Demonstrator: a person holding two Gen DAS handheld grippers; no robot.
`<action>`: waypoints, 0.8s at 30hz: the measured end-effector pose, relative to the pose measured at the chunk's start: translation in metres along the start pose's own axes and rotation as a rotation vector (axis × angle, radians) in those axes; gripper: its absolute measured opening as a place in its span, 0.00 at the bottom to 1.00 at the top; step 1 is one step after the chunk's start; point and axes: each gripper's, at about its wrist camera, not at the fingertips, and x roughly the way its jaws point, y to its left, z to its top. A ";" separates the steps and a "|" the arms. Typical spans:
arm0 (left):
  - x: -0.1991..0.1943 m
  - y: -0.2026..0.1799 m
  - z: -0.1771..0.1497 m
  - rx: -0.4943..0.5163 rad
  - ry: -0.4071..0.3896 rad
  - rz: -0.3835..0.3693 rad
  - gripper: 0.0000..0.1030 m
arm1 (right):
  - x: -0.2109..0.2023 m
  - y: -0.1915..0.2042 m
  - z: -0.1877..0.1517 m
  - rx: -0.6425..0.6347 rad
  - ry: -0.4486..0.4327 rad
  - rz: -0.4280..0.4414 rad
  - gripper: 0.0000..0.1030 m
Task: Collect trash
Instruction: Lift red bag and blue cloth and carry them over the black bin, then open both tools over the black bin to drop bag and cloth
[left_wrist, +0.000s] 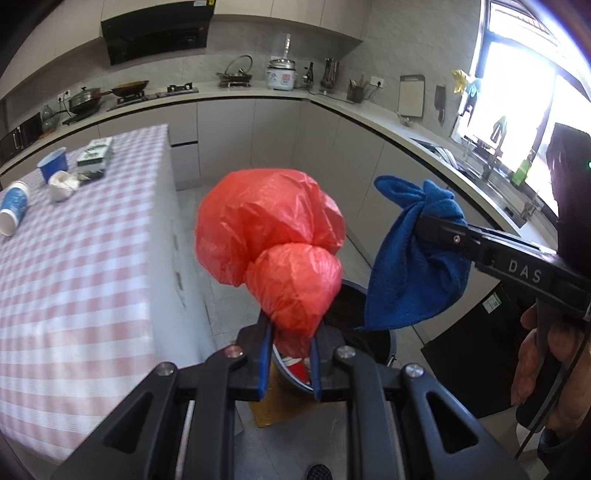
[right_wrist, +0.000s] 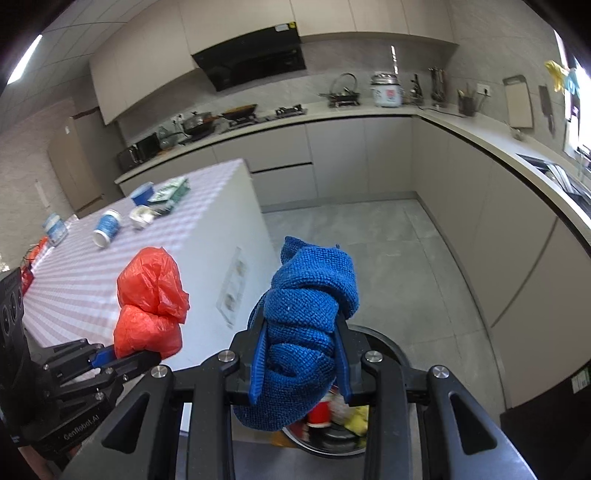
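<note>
- Left gripper clamped on crumpled red plastic bag
- Right gripper clamped on bunched blue microfibre cloth
- Round dark trash bin directly below both, left load nearer the checked-cloth desk

I count two grippers, the left gripper and the right gripper. One red plastic bag, one blue cloth, one bin. On the checked table: three paper cups, one blue bowl, one green-and-white packet.
</note>
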 end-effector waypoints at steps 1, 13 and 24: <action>0.008 -0.006 -0.002 -0.005 0.010 -0.004 0.18 | 0.001 -0.011 -0.004 0.000 0.007 -0.009 0.33; 0.078 -0.040 -0.027 -0.087 0.134 -0.049 0.18 | 0.059 -0.072 -0.056 -0.105 0.152 0.036 0.34; 0.124 -0.042 -0.034 -0.139 0.189 0.022 0.63 | 0.147 -0.075 -0.100 -0.302 0.280 0.077 1.00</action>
